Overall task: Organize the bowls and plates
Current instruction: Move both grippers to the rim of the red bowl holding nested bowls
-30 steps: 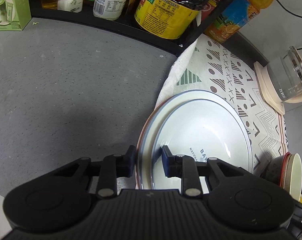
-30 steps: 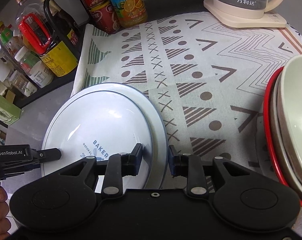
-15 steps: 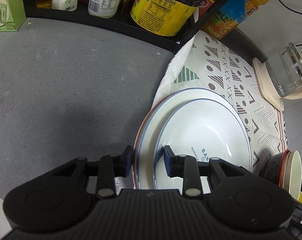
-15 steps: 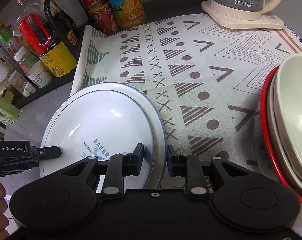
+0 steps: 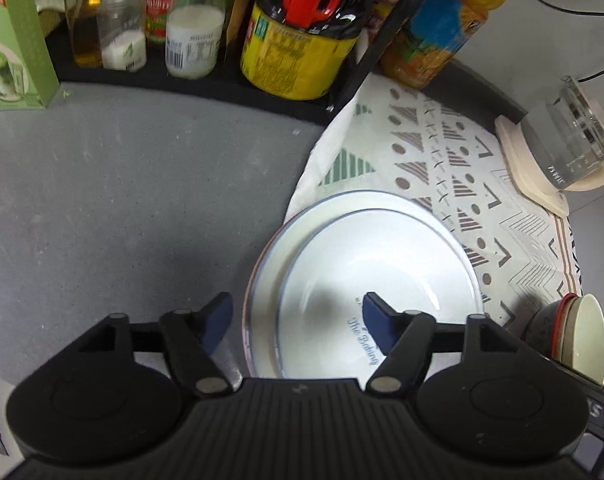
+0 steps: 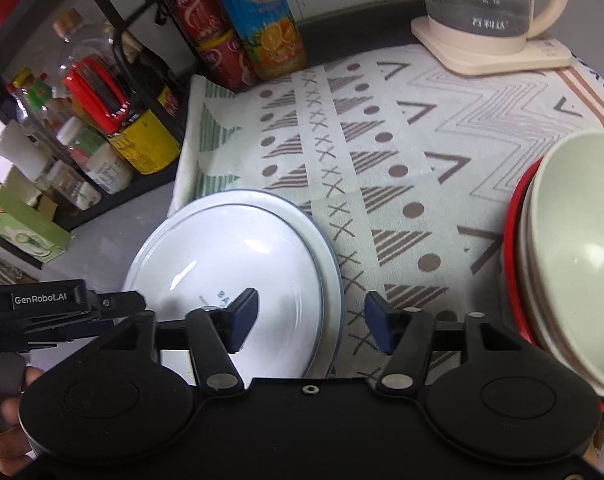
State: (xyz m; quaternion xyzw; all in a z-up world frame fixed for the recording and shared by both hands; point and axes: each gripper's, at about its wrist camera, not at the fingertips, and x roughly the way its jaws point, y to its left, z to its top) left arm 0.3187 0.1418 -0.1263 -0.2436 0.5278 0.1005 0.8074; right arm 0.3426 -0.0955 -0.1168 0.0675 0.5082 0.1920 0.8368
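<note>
A white plate with blue lettering (image 5: 377, 276) lies on a larger blue-rimmed white plate (image 5: 270, 268), half on the patterned cloth (image 5: 453, 148). The stack also shows in the right wrist view (image 6: 238, 256). My left gripper (image 5: 296, 316) is open, its jaws spread over the stack's near left rim. My right gripper (image 6: 311, 316) is open, its jaws either side of the stack's right rim. Stacked bowls (image 6: 573, 248) with a red rim stand to the right; they also show in the left wrist view (image 5: 581, 332).
A black rack of bottles and jars (image 5: 294, 44) lines the back of the grey counter (image 5: 102, 200). A glass kettle on a cream base (image 6: 489, 20) stands at the cloth's far right. Cans and a juice bottle (image 6: 258, 28) stand behind the cloth. A green box (image 5: 14, 40) is at the far left.
Both grippers were shut on the plate rims. Now both have opened wide and let go. The plates lie on the cloth edge.
</note>
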